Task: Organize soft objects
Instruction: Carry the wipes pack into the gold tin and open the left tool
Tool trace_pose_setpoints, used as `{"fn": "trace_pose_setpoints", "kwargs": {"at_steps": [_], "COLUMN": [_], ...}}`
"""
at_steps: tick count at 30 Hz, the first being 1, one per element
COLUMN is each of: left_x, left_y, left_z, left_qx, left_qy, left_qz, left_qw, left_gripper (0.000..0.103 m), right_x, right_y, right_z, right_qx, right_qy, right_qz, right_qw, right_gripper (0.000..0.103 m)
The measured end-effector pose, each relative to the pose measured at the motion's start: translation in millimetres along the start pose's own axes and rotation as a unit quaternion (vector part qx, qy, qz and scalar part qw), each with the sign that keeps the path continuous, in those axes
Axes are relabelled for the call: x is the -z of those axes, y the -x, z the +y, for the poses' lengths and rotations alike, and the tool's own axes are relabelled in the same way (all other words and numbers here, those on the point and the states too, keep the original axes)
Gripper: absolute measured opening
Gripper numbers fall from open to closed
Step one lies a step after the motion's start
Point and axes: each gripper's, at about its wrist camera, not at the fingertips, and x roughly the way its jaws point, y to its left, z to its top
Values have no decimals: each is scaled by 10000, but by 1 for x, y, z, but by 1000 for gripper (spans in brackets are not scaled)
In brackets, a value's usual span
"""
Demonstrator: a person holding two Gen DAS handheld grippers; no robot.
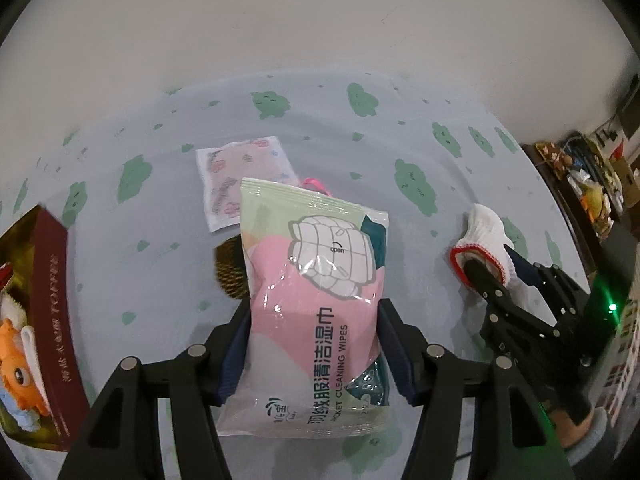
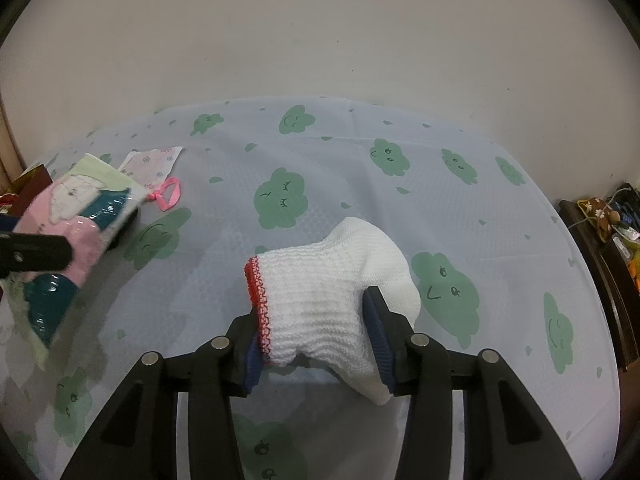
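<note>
My left gripper (image 1: pixel 314 312) is shut on a pink and green pack of cleaning wipes (image 1: pixel 316 296) and holds it above the table; the pack also shows in the right wrist view (image 2: pixel 68 232). My right gripper (image 2: pixel 316 312) is shut on a white knitted glove with a red cuff (image 2: pixel 332 296), also seen in the left wrist view (image 1: pixel 486 236). A small flower-print tissue pack (image 1: pixel 240 176) lies flat behind the wipes. A pink hair tie (image 2: pixel 168 194) lies beside it. A dark brown spiky object (image 1: pixel 228 268) is partly hidden under the wipes.
A dark red box (image 1: pixel 48 312) with plush toys inside stands at the left. The table has a pale cloth with green cloud prints (image 2: pixel 440 208). A cluttered dark shelf (image 1: pixel 592 184) stands beyond the table's right edge. A wall is behind.
</note>
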Motion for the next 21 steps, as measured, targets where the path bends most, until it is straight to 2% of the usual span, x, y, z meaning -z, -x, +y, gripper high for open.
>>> {"fn": "trace_pose_setpoints", "kwargs": {"at_steps": [6,21], "left_x": [-4,-9], "left_y": [22,86], "left_z": [30,122], "left_qx": [-75,-871], "left_qy": [264,784], "left_qz": [-120,-637], "left_qw": [9996,9911], "left_gripper": [61,61], "right_x": [0,-1], "right_y": [-1,0], "right_z": [0,0], "right_qx": [4,13], "right_qy": [8,17], "right_qz": [3,5], "right_qw": [10000,10000], "right_gripper": [44,44]}}
